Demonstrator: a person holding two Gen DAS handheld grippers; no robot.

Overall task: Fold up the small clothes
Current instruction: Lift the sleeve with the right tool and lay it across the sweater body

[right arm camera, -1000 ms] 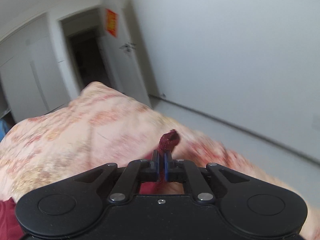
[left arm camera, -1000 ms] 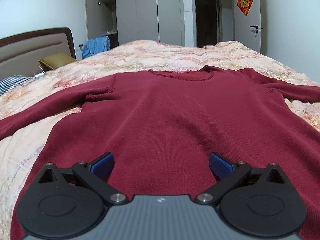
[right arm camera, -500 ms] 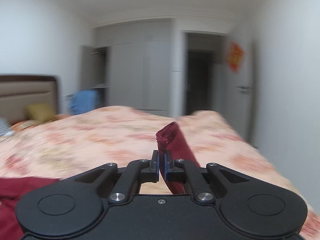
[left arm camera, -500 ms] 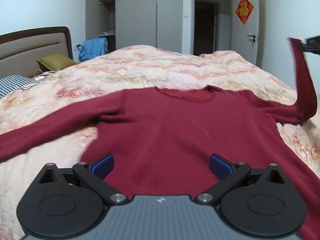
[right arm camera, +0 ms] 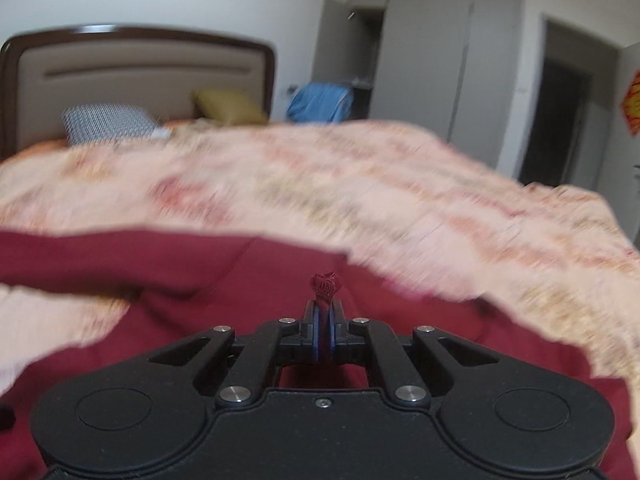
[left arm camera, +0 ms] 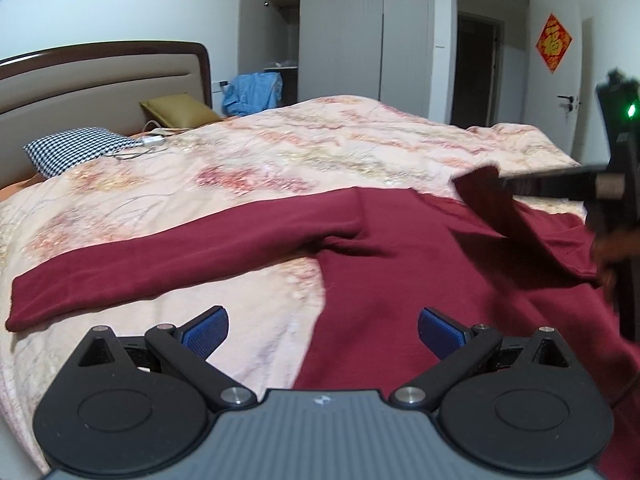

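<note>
A dark red long-sleeved sweater (left arm camera: 420, 264) lies front-down on the bed, its left sleeve (left arm camera: 160, 268) stretched out flat to the left. My left gripper (left arm camera: 322, 328) is open and empty, low over the sweater's left side edge. My right gripper (right arm camera: 325, 312) is shut on the cuff of the right sleeve (right arm camera: 325, 285) and holds it above the sweater's body (right arm camera: 248, 288). In the left wrist view the right gripper (left arm camera: 508, 184) enters from the right with the sleeve (left arm camera: 504, 208) hanging across the sweater.
The bed has a pink floral quilt (left arm camera: 280, 160). A checked pillow (left arm camera: 76, 148), an olive cushion (left arm camera: 180, 110) and a charger cable lie by the headboard (left arm camera: 100, 76). Blue clothes (left arm camera: 252, 92) hang by the open wardrobe. A door stands at the far right.
My right gripper has carried the right sleeve's cuff leftward, from off the bed's right side to over the sweater's body. My left gripper has shifted left toward the sweater's left edge, still open.
</note>
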